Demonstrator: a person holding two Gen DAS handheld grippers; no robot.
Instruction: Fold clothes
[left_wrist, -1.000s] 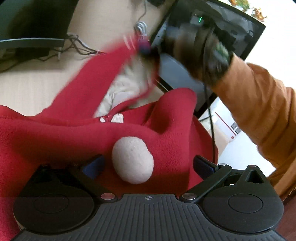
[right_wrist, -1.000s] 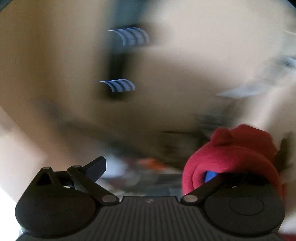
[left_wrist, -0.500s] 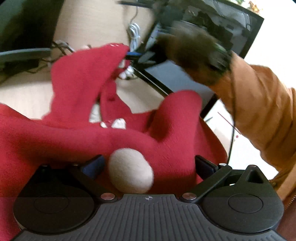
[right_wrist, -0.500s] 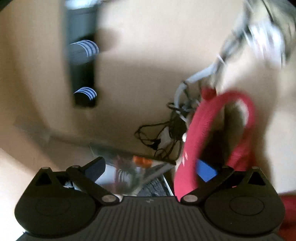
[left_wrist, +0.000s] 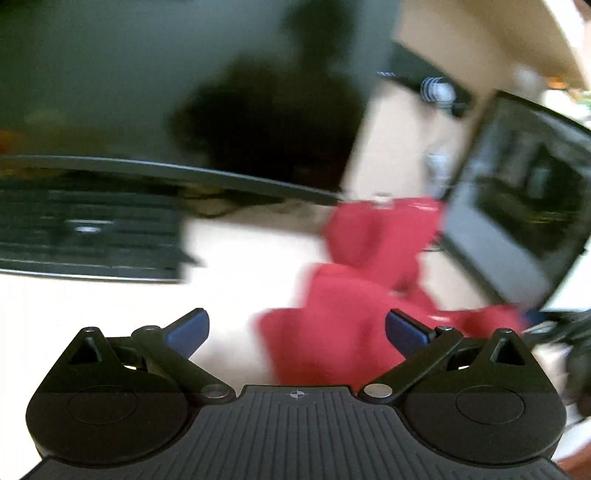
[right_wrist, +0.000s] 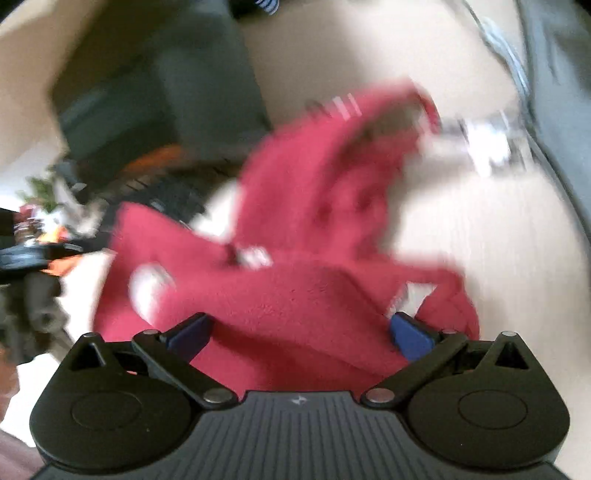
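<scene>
Clearly the fold is at its very start, in my judgement: the red fleece garment (right_wrist: 295, 280) lies in a rumpled heap on the pale table (right_wrist: 480, 221), with no flat panel or clean crease to be seen. Both views are smeared by motion, so fine detail is lost.

Seen from the left wrist, the left gripper (left_wrist: 297, 326) has its fingers spread wide apart with nothing between them; the garment (left_wrist: 343, 332) sits ahead and a little to the right, its near edge reaching in by the right-hand fingertip. Whether cloth touches that pad I cannot tell.

Seen from the right wrist, the right gripper (right_wrist: 299, 332) also has its fingers wide apart, with the fleece bunched across the gap between them. It is not pinched; the pads stand well clear of each other.

Next, I judge, the garment needs spreading flat: each gripper should find an edge or corner, close on it, and draw the cloth out before any fold is laid. The blur makes edges hard to pick.

A dark monitor (left_wrist: 184, 92) and a laptop (left_wrist: 517, 203) stand at the back of the table, near the cloth. No basket, bin or other container shows in either view.
</scene>
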